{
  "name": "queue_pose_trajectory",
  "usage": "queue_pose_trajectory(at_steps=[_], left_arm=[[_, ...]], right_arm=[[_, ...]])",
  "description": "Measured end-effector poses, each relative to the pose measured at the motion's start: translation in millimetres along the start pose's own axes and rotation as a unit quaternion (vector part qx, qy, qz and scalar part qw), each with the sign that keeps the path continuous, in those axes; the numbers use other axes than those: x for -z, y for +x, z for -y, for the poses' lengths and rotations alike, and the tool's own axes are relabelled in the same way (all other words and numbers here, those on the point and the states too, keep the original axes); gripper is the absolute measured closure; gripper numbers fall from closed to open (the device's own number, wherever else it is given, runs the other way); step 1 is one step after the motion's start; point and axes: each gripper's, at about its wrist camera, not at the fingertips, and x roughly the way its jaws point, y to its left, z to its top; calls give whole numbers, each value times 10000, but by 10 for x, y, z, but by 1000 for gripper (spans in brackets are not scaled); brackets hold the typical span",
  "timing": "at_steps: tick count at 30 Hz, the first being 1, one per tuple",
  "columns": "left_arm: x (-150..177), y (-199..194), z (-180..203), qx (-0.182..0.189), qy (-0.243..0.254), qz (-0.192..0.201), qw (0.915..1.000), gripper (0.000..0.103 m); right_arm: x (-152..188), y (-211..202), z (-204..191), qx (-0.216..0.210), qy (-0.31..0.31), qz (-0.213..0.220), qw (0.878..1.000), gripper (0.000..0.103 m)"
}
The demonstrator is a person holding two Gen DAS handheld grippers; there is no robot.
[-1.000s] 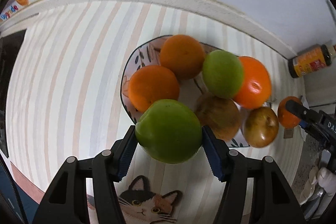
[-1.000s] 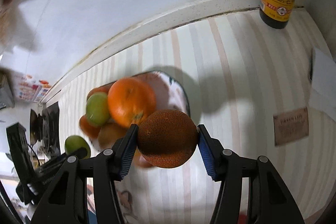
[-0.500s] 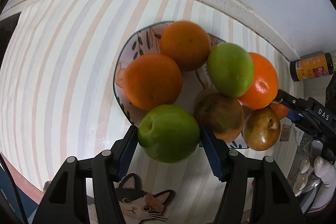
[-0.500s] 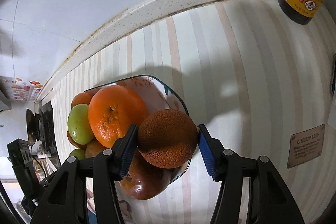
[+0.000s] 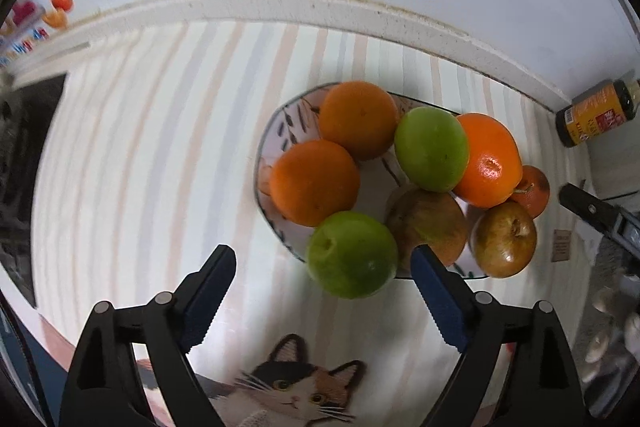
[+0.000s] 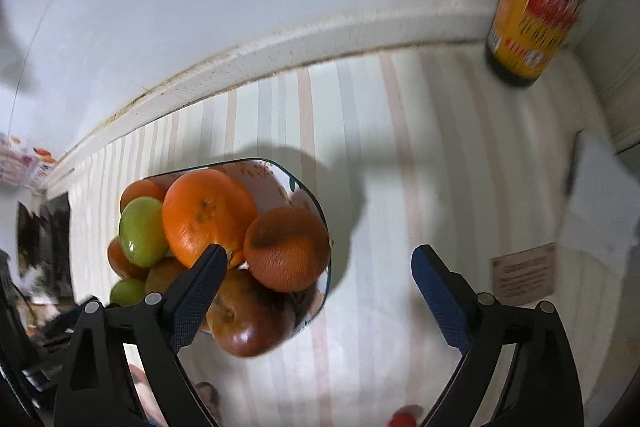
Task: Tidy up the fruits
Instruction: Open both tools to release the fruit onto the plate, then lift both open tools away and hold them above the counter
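Both grips have let go since a second ago. The left hand-held gripper (image 5: 322, 273) is opening, its pads clear of the round green apple (image 5: 352, 254), which now rests on the near rim of the patterned ceramic plate (image 5: 276, 123). The right hand-held gripper (image 6: 316, 273) is opening too, and the rough brownish-orange fruit (image 6: 286, 249) it released sits on the plate's right edge among the piled fruit. A dark sauce bottle with a yellow label (image 6: 540, 3) stands far right on the striped bench (image 6: 400, 147).

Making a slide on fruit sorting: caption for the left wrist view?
Left gripper, jaws opening, releases a green apple at the edge of a plate of fruit.
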Motion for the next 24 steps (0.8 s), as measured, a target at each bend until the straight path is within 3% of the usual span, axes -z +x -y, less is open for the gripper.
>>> queue_pose_trajectory(at_steps=[2, 9, 24], left_arm=[[34, -66, -1, -101, 104, 116, 9998, 8], [227, -403, 20, -576, 386, 655, 9954, 8], [924, -1570, 161, -383, 710, 1693, 9823, 8]], right_arm=[[126, -152, -99, 186, -181, 156, 9995, 7], [611, -503, -355, 371, -511, 398, 9972, 6], [1434, -1716, -652, 465, -760, 1327, 9871, 6]])
